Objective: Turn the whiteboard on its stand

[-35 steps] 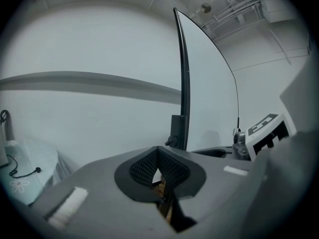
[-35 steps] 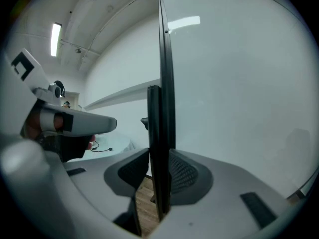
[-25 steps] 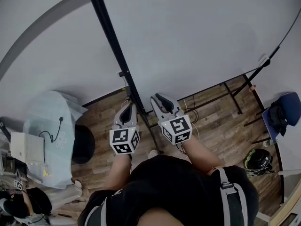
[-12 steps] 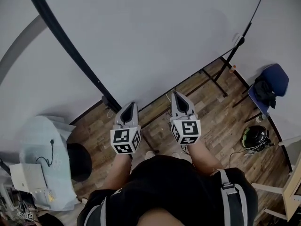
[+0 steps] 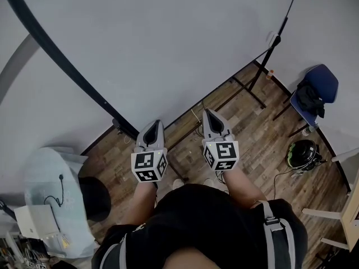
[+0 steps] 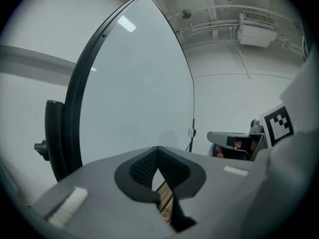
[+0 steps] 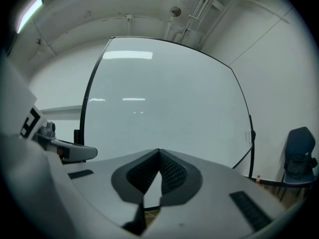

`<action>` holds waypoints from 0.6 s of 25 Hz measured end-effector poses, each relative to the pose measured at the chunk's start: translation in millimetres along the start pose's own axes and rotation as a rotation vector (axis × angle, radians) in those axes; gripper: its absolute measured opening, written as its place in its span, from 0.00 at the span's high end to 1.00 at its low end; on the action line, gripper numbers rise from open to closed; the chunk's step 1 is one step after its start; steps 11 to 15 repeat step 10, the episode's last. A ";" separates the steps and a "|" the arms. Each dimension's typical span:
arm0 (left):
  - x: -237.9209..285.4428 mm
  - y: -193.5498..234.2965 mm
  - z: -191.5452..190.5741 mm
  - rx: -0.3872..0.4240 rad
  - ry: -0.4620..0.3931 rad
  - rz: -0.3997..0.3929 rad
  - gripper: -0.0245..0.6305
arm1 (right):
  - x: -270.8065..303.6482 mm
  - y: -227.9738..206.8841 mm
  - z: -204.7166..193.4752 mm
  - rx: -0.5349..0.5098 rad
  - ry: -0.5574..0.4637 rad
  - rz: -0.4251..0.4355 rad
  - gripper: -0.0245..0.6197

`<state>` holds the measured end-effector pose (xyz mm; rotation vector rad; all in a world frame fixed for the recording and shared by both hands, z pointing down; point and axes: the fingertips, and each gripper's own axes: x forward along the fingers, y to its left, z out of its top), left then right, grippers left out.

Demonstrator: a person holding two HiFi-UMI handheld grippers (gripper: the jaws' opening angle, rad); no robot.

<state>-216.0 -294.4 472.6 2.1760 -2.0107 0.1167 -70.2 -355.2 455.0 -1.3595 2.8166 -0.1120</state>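
The whiteboard (image 5: 168,43) is a big white panel in a black frame, filling the upper head view. Its left frame bar (image 5: 61,66) runs diagonally down to a foot near my left gripper (image 5: 153,124). The stand's right post (image 5: 275,41) rises at the far right. Both grippers point at the board's lower edge. The left gripper (image 6: 158,149) is shut with nothing between its pads. The right gripper (image 5: 208,112) is shut and empty as well. From the right gripper (image 7: 159,152), the whole whiteboard (image 7: 164,98) stands ahead, apart from the jaws.
A blue chair (image 5: 313,94) with dark clothing stands at the right, a helmet (image 5: 303,153) on the wooden floor beside it. At the left are a table under a pale cloth (image 5: 50,178) and a black stool (image 5: 95,192). Cables lie on the floor under the board.
The right gripper's jaws, open a second ago by the black frame bar, have shut. The frame bar has slid left in the view and both grippers now sit away from it.
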 end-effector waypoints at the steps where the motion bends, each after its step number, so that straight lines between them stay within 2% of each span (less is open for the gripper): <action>1: 0.3 -1.2 0.4 0.001 -0.001 0.000 0.95 | -0.8 -0.5 -0.5 0.000 0.001 0.002 0.95; 15: 3.0 -20.7 1.6 0.008 -0.005 0.000 0.95 | -9.8 -15.3 0.4 -0.005 0.000 0.016 0.95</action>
